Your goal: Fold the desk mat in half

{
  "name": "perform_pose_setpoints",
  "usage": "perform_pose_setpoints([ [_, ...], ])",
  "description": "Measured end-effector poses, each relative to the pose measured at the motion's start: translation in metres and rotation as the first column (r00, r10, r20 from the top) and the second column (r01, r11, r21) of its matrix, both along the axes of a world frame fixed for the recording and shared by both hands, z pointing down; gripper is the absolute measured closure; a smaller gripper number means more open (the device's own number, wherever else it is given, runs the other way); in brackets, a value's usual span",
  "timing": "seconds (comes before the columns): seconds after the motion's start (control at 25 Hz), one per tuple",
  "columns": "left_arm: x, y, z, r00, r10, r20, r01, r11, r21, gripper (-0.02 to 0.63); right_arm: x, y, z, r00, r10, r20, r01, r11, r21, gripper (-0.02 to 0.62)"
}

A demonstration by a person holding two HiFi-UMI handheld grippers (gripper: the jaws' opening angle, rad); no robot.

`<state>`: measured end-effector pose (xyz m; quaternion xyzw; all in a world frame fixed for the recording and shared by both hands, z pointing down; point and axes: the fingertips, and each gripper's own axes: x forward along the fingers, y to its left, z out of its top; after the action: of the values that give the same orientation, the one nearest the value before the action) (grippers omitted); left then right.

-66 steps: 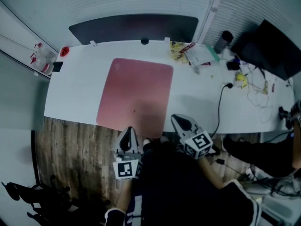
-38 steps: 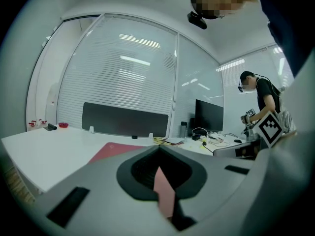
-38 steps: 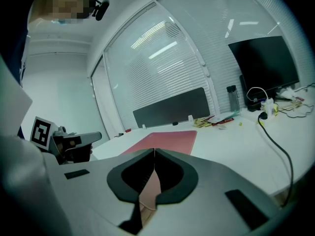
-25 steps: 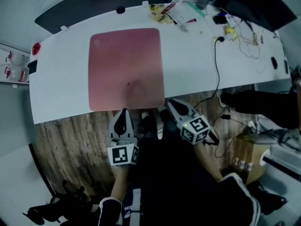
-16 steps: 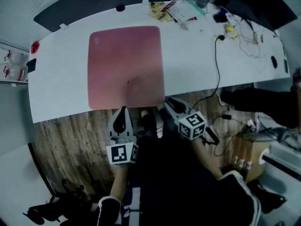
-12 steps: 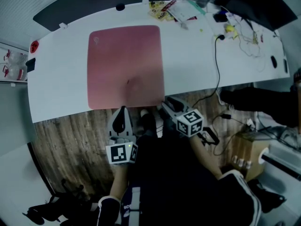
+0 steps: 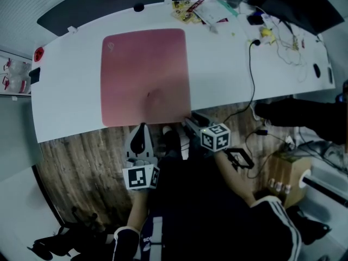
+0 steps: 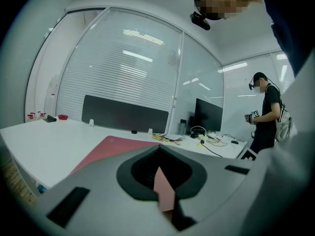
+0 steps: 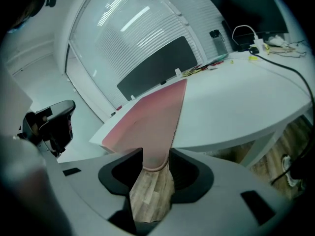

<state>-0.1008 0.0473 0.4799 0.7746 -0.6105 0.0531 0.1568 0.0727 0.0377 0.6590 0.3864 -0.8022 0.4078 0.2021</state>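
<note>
As your right gripper (image 7: 188,119) just opened wide round a corner of the flat pink desk mat (image 7: 145,72) to pinch it | left gripper (image 7: 142,128) waits, jaws together

desk mat (image 7: 145,75): 1 | grippers (image 7: 142,128) (image 7: 189,122): 2 | table (image 7: 70,91): 1 | monitor (image 7: 293,4): 1

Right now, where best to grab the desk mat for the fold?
Its near right corner, from the front, probably: the mat lies flat, but that corner juts past the table edge, leaving room above and below for jaws.
</note>
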Motion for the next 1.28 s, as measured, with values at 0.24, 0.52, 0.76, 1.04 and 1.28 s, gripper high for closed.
perform_pose_setpoints([
  [0.24, 0.005, 0.002, 0.001, 1.000, 0.020, 0.003, -0.020, 1.000, -0.002, 0.604, -0.003, -0.004, 0.011, 0.999, 0.015, 0.042, -0.013, 0.999, -0.032, 0.446],
  [0.52, 0.001, 0.004, 0.004, 1.000, 0.017, 0.009, -0.017, 1.000, 0.002, 0.604, -0.008, -0.004, 0.019, 0.998, 0.003, 0.069, 0.002, 0.998, -0.066, 0.446],
  [0.76, 0.001, 0.002, 0.005, 1.000, 0.013, 0.003, -0.013, 1.000, -0.013, 0.604, -0.007, -0.002, 0.022, 0.997, 0.007, 0.081, 0.001, 0.996, -0.092, 0.466],
  [1.04, 0.003, 0.000, 0.007, 1.000, 0.020, 0.003, -0.020, 1.000, -0.018, 0.604, -0.005, -0.002, 0.010, 0.997, -0.019, 0.073, 0.024, 0.997, -0.078, 0.555],
  [1.28, 0.006, -0.003, 0.005, 1.000, 0.016, -0.004, -0.016, 1.000, -0.021, 0.604, -0.009, -0.005, -0.011, 0.993, -0.022, 0.114, 0.027, 0.999, -0.044, 0.577],
])
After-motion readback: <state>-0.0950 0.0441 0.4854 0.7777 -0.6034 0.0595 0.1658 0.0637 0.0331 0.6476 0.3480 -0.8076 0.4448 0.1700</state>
